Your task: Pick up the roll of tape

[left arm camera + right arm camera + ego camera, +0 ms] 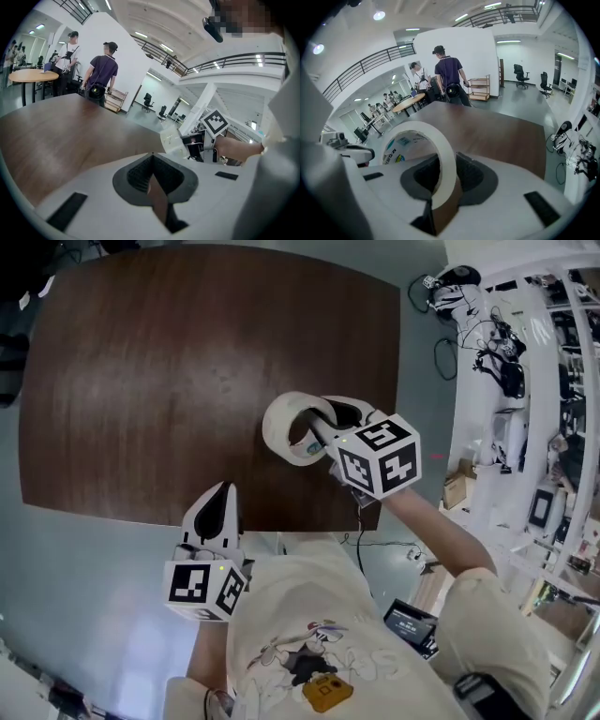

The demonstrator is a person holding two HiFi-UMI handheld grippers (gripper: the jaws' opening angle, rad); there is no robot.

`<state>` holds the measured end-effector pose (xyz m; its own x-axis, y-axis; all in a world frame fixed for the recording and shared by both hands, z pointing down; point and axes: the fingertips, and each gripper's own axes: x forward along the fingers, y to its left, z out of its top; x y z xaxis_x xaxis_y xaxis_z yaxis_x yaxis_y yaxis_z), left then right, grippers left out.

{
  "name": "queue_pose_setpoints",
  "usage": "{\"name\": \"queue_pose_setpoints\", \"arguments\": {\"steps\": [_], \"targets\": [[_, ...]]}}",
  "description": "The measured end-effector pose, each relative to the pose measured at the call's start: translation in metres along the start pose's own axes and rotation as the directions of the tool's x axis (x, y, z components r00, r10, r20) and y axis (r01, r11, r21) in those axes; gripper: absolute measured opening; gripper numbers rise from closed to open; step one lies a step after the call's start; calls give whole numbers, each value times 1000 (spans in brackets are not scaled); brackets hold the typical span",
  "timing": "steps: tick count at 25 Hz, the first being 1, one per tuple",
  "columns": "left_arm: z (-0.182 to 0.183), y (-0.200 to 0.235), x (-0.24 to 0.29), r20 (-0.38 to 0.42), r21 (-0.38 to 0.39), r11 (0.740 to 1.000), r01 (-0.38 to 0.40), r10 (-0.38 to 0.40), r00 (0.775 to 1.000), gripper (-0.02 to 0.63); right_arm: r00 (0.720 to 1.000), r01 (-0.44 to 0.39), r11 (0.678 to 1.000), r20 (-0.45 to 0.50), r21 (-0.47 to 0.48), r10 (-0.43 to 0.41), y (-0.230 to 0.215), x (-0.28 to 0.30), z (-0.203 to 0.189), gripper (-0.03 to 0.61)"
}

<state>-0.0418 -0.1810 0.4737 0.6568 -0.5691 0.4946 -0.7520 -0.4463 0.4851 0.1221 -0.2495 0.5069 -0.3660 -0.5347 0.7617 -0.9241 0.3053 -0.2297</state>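
Note:
The roll of tape [292, 426] is a wide cream-white ring with a printed cardboard core. My right gripper [323, 424] is shut on its wall and holds it in the air above the near right part of the dark wooden table [169, 381]. In the right gripper view the roll of tape [440, 154] stands upright between the jaws, one jaw inside the ring and one outside. My left gripper [217, 498] hangs at the table's near edge with its jaws shut and nothing in them. In the left gripper view the jaws of the left gripper [151, 171] meet, with the right gripper's marker cube [214, 122] beyond.
A white bench [525, 381] with cables and gear stands right of the table. Two people [449, 77] stand past the table's far end, near a round table [408, 102]. Grey floor [84, 587] lies left of me.

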Motion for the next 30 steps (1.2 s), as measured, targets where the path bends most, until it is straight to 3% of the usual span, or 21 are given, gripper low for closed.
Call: {"name": "queue_pose_setpoints", "arguments": {"steps": [5, 9, 21, 26, 30], "targets": [[33, -41, -3, -1, 46, 999, 25, -25, 1000, 6, 995, 26, 999, 100, 38, -30, -15, -69, 24, 91], [30, -58, -25, 19, 81, 995, 52, -54, 998, 6, 978, 37, 997, 203, 63, -50, 1, -112, 18, 91], [57, -82, -56, 64, 131, 987, 89, -98, 993, 6, 872, 9, 992, 485, 128, -71, 21, -204, 39, 91], [49, -96, -65, 71, 150, 984, 93, -104, 992, 6, 835, -6, 995, 548, 101, -51, 37, -242, 26, 91], [52, -105, -65, 84, 143, 985, 96, -109, 991, 6, 823, -14, 996, 567, 83, -36, 41, -258, 20, 91]]}}
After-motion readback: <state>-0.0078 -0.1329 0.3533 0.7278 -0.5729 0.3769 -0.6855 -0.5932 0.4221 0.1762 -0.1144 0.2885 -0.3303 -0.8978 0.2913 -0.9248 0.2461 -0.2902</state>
